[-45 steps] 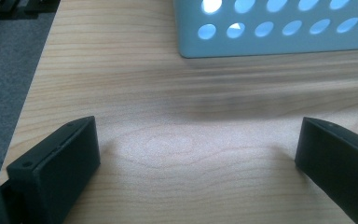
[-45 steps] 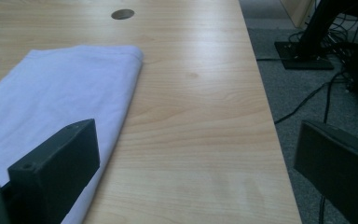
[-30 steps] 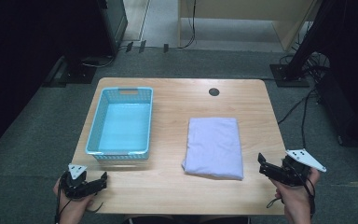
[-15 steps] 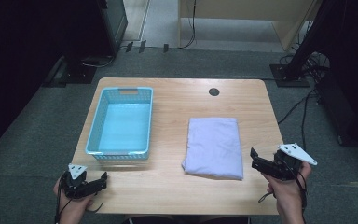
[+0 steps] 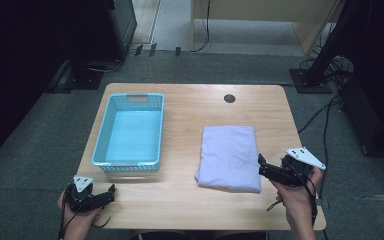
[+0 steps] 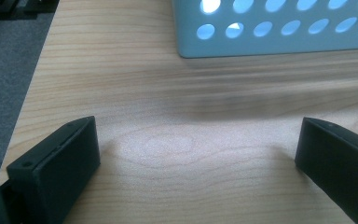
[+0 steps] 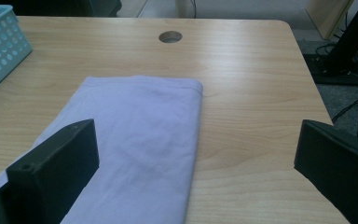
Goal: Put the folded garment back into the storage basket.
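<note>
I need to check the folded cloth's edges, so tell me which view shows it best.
The high view: the whole lavender folded cloth lies flat on the table, all four edges visible. The right gripper view shows it closer but cut off at the bottom, one jaw covering a corner. The left gripper view faces the basket instead.

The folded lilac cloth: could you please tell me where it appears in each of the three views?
High view: folded lilac cloth lies right of centre on the table, beside the right gripper.
Left gripper view: not in it.
Right gripper view: the cloth spreads from lower left to centre.
Shared landmark: the blue basket.
</note>
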`<state>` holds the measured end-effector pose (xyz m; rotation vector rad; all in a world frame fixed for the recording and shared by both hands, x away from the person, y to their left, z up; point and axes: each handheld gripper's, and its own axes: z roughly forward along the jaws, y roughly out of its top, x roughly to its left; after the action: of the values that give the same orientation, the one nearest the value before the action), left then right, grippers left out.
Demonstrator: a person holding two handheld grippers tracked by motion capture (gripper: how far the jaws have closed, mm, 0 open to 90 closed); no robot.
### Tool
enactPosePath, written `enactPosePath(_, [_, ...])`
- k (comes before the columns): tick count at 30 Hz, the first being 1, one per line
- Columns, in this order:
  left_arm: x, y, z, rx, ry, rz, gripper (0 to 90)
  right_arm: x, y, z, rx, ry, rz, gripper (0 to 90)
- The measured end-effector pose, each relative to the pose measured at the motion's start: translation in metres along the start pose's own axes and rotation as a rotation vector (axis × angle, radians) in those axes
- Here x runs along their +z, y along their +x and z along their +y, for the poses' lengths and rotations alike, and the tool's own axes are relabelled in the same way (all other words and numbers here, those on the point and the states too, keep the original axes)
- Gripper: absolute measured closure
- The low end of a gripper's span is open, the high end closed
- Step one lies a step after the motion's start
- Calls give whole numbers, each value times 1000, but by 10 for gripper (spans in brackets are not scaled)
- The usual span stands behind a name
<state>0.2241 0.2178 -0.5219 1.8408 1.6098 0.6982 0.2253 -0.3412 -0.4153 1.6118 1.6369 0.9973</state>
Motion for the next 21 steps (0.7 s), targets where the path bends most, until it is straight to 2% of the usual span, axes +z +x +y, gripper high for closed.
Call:
enactPosePath(10, [0, 0, 0, 2, 0, -2, 0, 10, 15, 5, 0, 15, 13, 0])
enactPosePath(21, [0, 0, 0, 1, 0, -2, 0, 24, 36, 9, -24, 41, 30, 0])
